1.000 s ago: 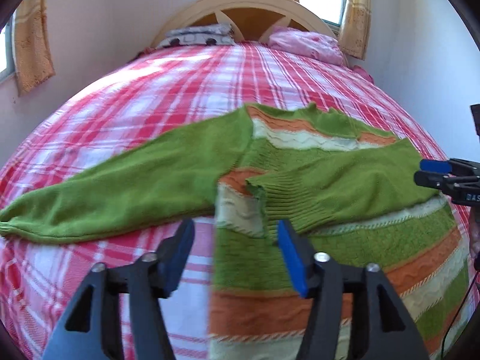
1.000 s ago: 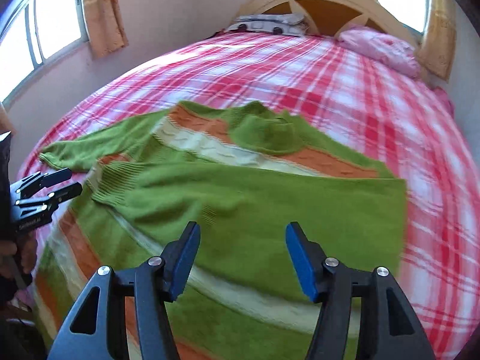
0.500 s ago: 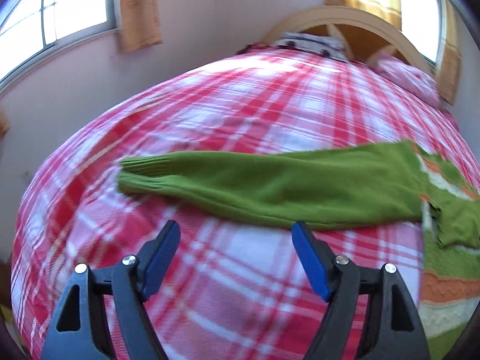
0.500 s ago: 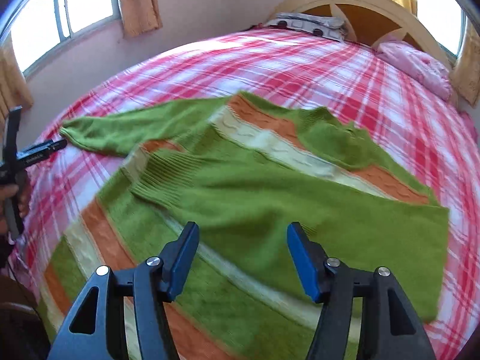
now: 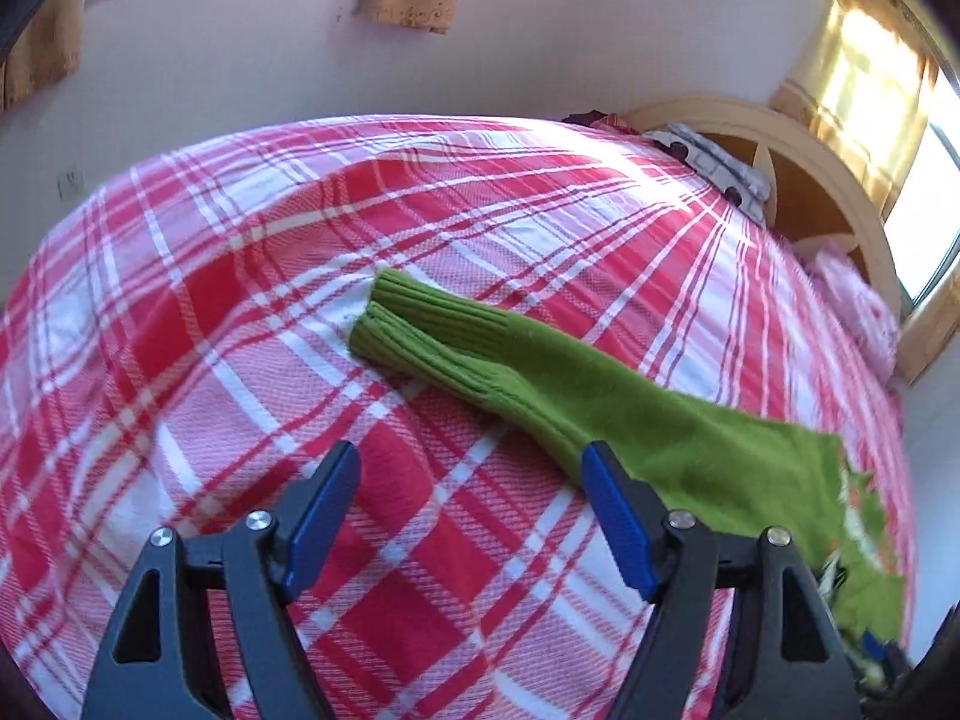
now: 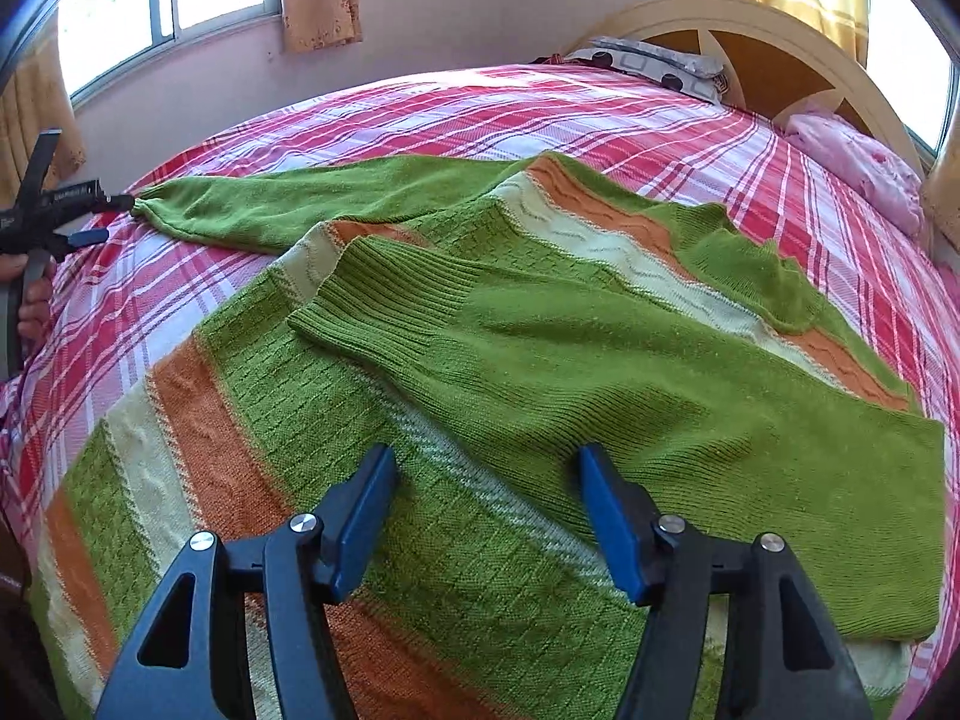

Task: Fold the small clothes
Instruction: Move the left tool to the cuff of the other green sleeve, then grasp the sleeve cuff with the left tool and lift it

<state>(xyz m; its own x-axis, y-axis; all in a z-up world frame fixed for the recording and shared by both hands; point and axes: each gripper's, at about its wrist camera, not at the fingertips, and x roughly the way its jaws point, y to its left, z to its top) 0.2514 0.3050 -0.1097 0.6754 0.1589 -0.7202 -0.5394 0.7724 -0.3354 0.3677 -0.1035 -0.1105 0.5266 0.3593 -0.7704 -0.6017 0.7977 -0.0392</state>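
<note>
My green, orange and cream striped knitted sweater (image 6: 480,372) lies on the red-and-white checked bedspread (image 6: 420,114), one sleeve (image 6: 300,204) stretched left, pillows beyond.

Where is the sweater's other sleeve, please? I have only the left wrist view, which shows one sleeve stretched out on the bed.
Observer: The other sleeve is already folded across the sweater's striped body.
Operator: Thank you. Is the right gripper holding anything?
Observer: No, the right gripper is open above the sweater's lower part and holds nothing.
Operator: How does my gripper sit relative to the cuff?
Observer: Seen from the right wrist, the left gripper is open right beside the cuff of the outstretched sleeve, not closed on it.
</note>
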